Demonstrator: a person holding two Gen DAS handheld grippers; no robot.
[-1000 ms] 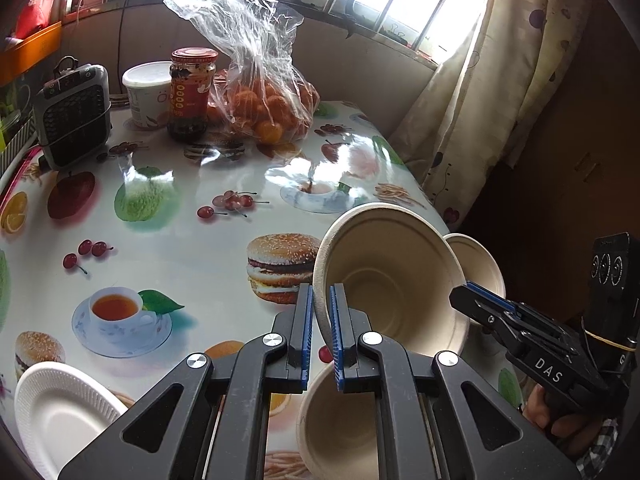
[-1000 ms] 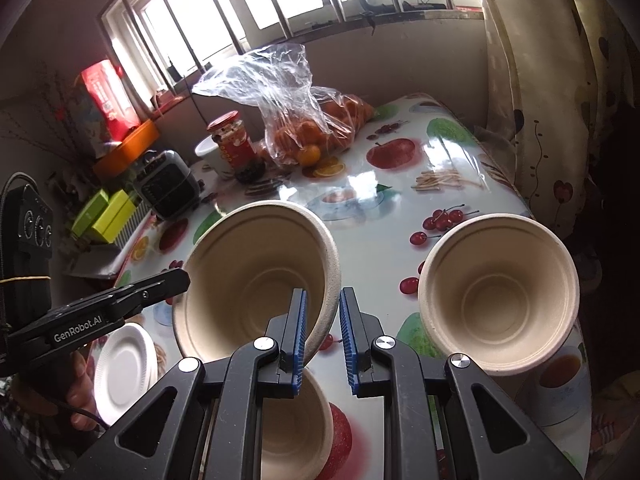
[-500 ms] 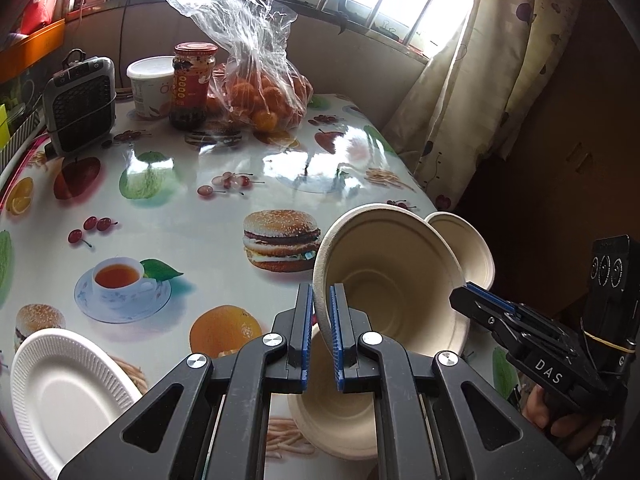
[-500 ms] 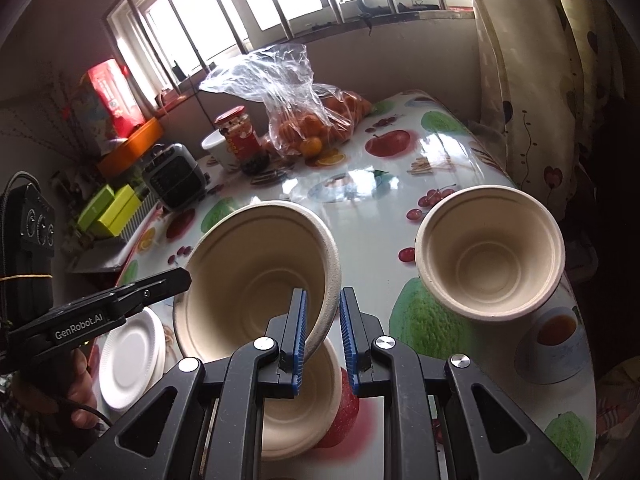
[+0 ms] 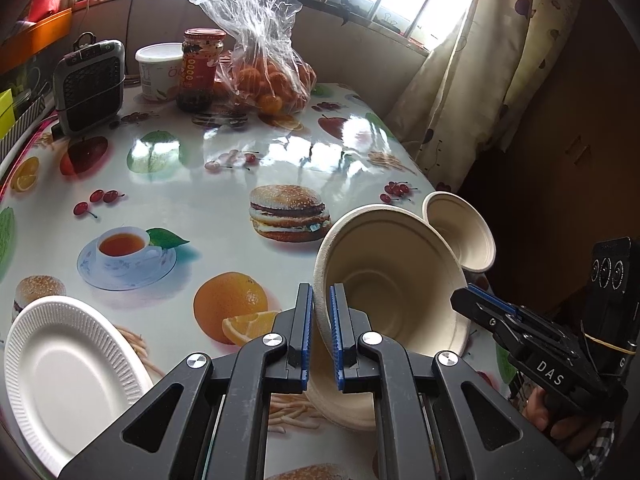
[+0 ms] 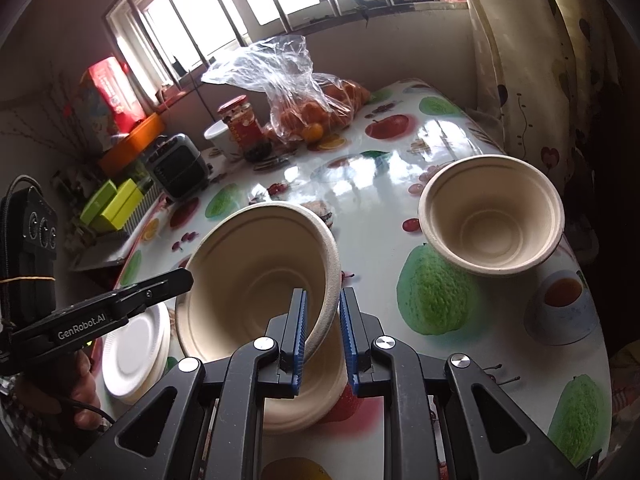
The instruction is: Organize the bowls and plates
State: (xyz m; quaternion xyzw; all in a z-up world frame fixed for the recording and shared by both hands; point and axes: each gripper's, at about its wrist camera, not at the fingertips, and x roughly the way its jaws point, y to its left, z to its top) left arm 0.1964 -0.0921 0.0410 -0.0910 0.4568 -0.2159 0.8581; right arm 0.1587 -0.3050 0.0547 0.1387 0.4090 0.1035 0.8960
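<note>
A large beige bowl (image 5: 392,280) hangs tilted above the table, its mouth toward the cameras. My left gripper (image 5: 320,328) is shut on its left rim. My right gripper (image 6: 322,332) is shut on the opposite rim of the same bowl (image 6: 256,280). Each gripper also shows in the other's view, the right gripper (image 5: 476,300) and the left gripper (image 6: 176,280). A second beige bowl (image 6: 304,404) rests on the table just under the held one, partly hidden. A third bowl (image 6: 492,216) stands upright near the right edge. White plates (image 6: 136,352) lie stacked at the near left.
The fruit-print table (image 5: 200,184) carries a small heater (image 5: 88,84), a white tub (image 5: 158,70), a red-lidded jar (image 5: 202,68) and a plastic bag of oranges (image 5: 264,72) along the far side under the window. A curtain (image 5: 472,80) hangs past the right edge.
Both grippers have drawn back toward the near table edge with the bowl between them. The far objects have receded, and the white plate and the bowl underneath show more.
</note>
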